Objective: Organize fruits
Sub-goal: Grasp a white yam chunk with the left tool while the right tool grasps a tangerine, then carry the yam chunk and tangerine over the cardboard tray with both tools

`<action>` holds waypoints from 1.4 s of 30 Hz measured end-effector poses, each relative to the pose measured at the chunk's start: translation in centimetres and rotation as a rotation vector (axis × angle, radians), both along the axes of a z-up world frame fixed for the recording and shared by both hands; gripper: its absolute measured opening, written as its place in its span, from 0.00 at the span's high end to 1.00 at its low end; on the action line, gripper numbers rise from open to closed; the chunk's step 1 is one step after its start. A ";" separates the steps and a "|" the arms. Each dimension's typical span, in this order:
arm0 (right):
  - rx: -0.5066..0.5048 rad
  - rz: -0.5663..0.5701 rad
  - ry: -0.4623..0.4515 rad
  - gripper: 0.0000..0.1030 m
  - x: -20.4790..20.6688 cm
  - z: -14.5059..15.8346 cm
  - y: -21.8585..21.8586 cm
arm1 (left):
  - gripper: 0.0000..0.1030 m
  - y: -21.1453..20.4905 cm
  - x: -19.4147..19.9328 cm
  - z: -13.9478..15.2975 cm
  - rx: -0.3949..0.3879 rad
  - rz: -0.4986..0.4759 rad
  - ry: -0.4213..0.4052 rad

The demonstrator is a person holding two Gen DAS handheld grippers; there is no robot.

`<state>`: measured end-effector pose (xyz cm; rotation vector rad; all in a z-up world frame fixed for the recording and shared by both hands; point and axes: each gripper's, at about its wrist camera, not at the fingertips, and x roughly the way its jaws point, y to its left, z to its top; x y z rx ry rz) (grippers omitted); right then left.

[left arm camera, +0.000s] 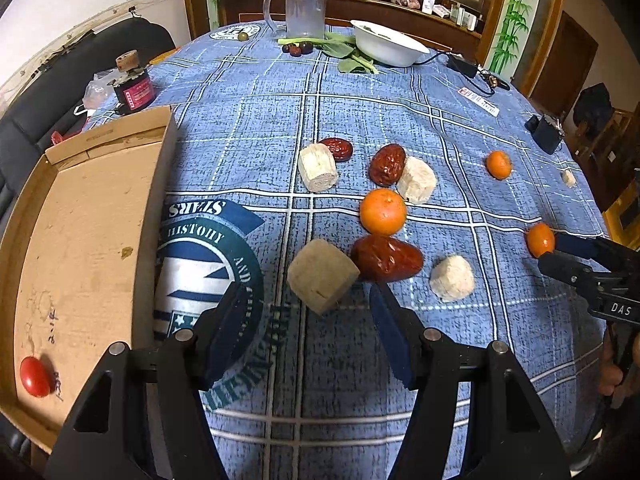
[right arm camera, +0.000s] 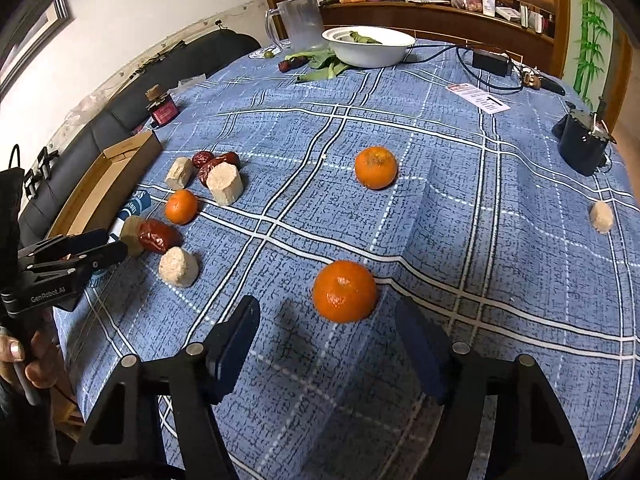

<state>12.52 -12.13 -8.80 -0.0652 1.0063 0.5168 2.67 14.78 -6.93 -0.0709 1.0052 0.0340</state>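
two open grippers: left gripper (left arm camera: 308, 312) before beige chunk (left arm camera: 322, 275), right gripper (right arm camera: 328, 336) before orange (right arm camera: 345, 291).

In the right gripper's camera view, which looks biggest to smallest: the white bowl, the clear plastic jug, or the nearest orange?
1. White bowl, widest.
2 and 3. Clear plastic jug and nearest orange look about alike; the orange sits much closer to the camera, so I won't rank them.

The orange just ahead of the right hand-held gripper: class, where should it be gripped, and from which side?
Grip the orange across its widest middle, coming straight forward from the near side. It sits alone on the tablecloth, round, with nothing touching it. The right hand-held gripper is open, its fingers apparently wider than the fruit, so it probably fits between them.
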 end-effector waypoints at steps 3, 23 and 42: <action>-0.018 0.006 -0.008 0.39 0.4 -0.1 0.5 | 0.40 0.0 0.7 -0.4 -0.008 -0.007 0.009; -0.021 0.030 -0.050 0.67 -0.4 1.0 1.3 | 0.64 0.3 0.1 -0.1 -0.056 -0.002 -0.026; 0.028 0.237 -0.069 0.68 -4.5 3.1 8.8 | 0.64 4.0 -4.4 2.6 -0.004 0.123 -0.083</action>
